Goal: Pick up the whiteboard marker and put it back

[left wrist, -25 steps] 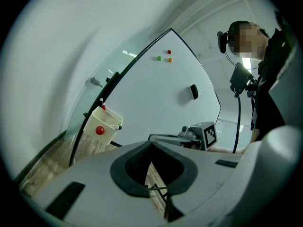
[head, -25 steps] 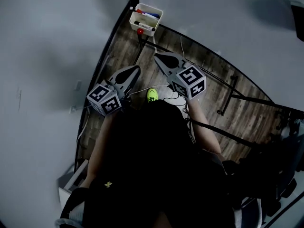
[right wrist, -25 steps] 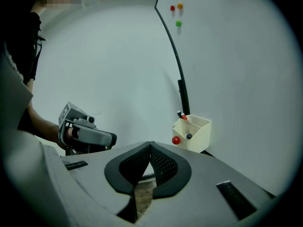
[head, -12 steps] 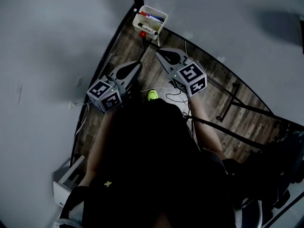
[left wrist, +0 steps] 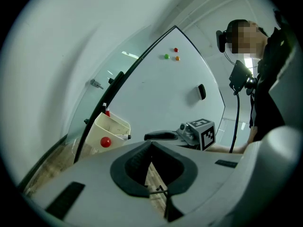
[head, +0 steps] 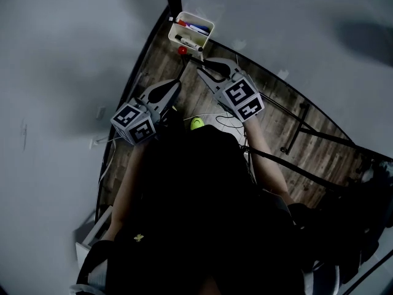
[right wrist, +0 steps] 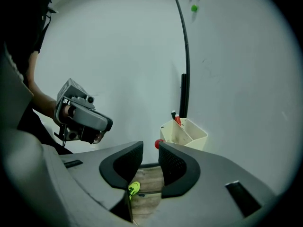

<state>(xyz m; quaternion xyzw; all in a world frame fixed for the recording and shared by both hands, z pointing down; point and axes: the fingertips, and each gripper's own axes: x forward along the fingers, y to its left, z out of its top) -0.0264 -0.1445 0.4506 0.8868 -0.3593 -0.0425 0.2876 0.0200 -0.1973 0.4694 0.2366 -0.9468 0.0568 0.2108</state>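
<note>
Two grippers hang before the whiteboard [right wrist: 236, 79], and we judge from how they sit that the put-back is done. The right gripper [right wrist: 150, 148] points toward the cream holder [right wrist: 196, 135] fixed at the board's edge. Its jaws have just been opening and stand partly apart with nothing between them, which suits a release. The left gripper [left wrist: 151, 143] has its tips together, grips nothing, and seems only to stand by. The whiteboard marker [head: 186, 40] lies in the holder among other pens. It is a slim white barrel with a dark cap, just beside a red magnet [head: 182, 51].
</note>
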